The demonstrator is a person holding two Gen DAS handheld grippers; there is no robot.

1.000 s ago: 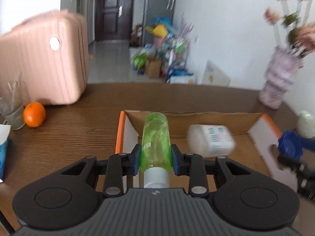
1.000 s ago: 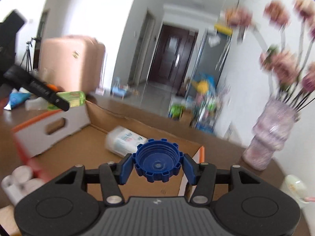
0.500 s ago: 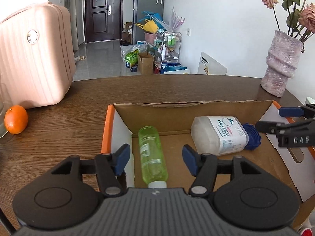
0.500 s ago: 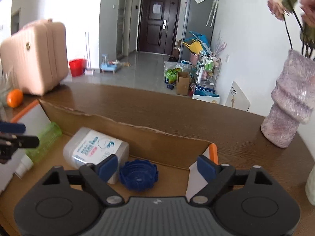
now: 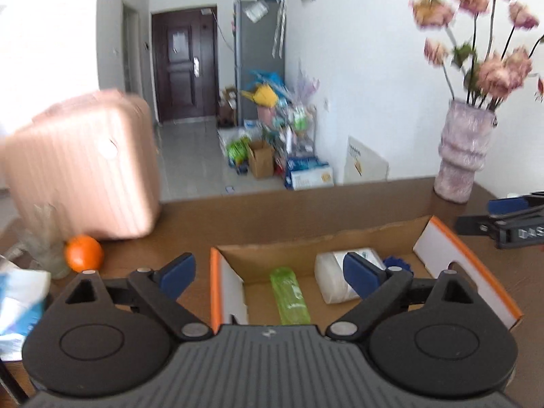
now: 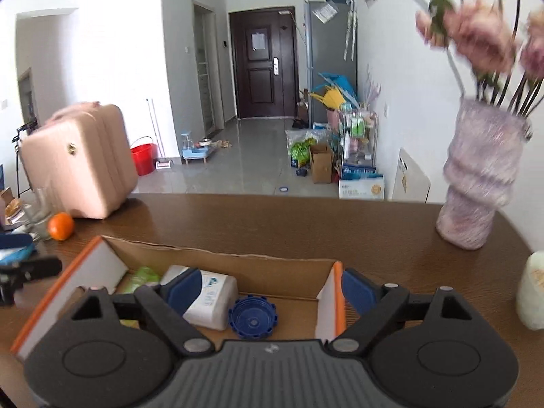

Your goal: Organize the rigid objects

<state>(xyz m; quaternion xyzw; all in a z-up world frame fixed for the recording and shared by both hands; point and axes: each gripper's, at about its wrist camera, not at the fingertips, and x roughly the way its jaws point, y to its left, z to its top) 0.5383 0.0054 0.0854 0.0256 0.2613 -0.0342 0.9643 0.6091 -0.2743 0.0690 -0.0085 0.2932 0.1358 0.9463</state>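
Note:
A cardboard box with orange edges lies open on the brown table. Inside it lie a green bottle, a white labelled bottle and a blue cap. My left gripper hovers above the box's near left side; its jaws are opening wide with nothing pressed between them. My right gripper stands open above the box, over the blue cap and the white bottle. The green bottle shows at the box's left. Each gripper shows at the edge of the other's view.
A pink suitcase stands at the table's back left, with an orange and a glass beside it. A purple vase with flowers stands back right, a pale rounded object nearer. A blue-white pack lies at left.
The left gripper has let go of the green bottle and the right of the blue cap; both things now lie in the box. Both grippers have drawn back and up, jaws wide.

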